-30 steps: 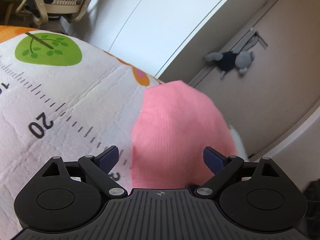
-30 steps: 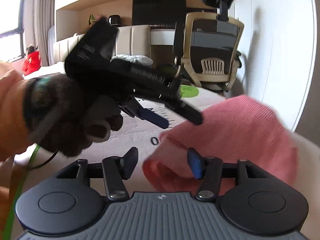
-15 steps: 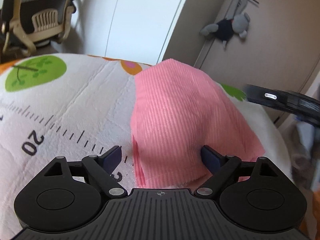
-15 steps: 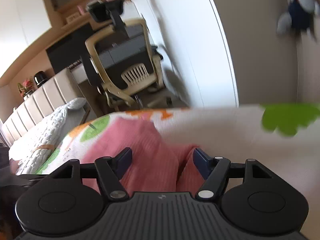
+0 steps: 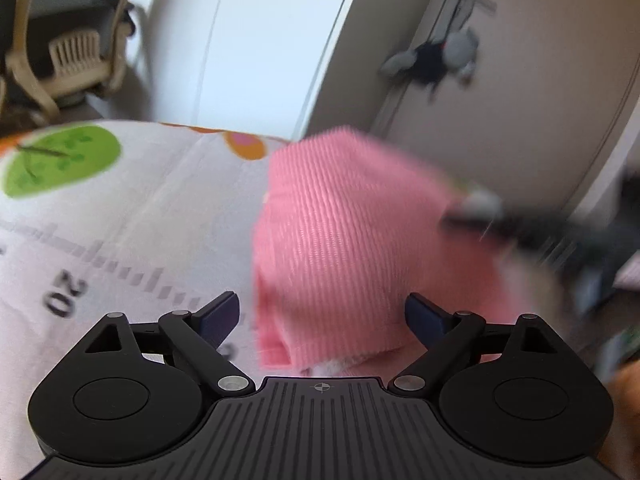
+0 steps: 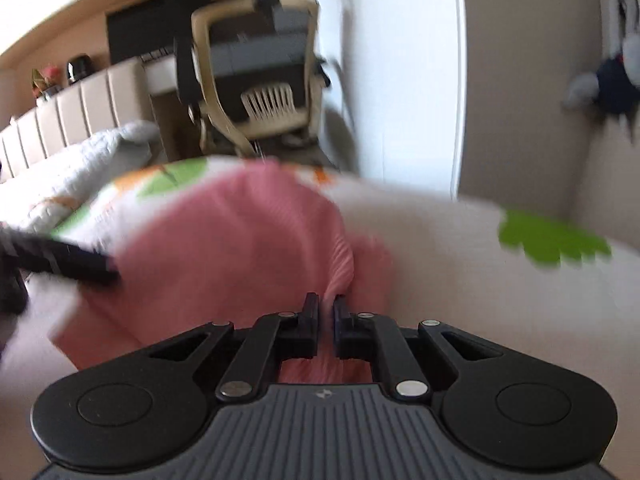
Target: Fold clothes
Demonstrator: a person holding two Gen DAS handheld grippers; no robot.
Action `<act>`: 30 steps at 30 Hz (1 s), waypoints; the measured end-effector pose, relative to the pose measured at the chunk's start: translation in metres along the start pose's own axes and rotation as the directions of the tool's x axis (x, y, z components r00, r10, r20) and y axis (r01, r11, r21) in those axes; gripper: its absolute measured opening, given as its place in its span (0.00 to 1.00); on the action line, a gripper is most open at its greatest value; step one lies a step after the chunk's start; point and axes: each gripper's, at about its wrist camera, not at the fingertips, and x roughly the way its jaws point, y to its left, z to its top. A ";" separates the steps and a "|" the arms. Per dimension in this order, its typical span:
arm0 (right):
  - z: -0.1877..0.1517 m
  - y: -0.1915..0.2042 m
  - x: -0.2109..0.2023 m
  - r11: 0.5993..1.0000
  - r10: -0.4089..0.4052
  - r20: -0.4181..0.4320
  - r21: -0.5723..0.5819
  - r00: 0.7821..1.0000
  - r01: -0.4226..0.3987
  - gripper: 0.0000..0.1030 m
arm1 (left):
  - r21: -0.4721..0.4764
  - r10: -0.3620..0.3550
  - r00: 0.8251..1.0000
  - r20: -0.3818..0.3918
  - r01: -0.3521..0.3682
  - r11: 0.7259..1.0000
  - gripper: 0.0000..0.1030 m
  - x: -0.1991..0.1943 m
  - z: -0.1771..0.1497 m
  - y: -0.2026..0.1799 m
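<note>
A pink ribbed garment (image 5: 352, 232) lies folded on a white quilt (image 5: 140, 220) printed with green trees and a ruler scale. My left gripper (image 5: 322, 310) is open; its fingers straddle the garment's near edge without pressing it. In the right wrist view the garment (image 6: 232, 240) bunches into a raised fold, and my right gripper (image 6: 327, 308) is closing its jaws, pads pinching that fold. The right gripper (image 5: 540, 236) shows as a dark blur at the garment's right side. The left gripper (image 6: 72, 260) is a dark blur at the garment's left edge.
An office chair (image 6: 260, 80) stands beyond the far edge of the quilt (image 6: 440, 260). A grey and navy stuffed toy (image 5: 436, 56) hangs on the beige door to the right. A white cupboard front (image 5: 260, 40) is behind. A padded headboard (image 6: 80, 104) runs along the left.
The right gripper's jaws went from wide apart to pinched on a fold of the pink garment as it dropped closer. It now shows at the right of the left wrist view.
</note>
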 end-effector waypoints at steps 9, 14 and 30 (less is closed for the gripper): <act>-0.013 0.009 0.000 0.998 -0.018 -0.001 -0.055 1.000 0.018 0.08 | -0.110 -0.086 0.995 -0.050 0.080 0.991 0.92 0.048 0.016 0.009; 0.001 0.031 0.010 0.991 -0.045 -0.016 -0.129 0.999 0.043 0.08 | -0.074 -0.079 0.996 -0.035 0.076 0.994 0.65 0.051 0.015 0.002; 0.052 0.116 0.089 0.907 -0.058 -0.015 -0.418 0.998 0.046 0.08 | -0.195 0.164 0.976 0.143 -0.134 0.972 0.83 -0.034 0.018 0.099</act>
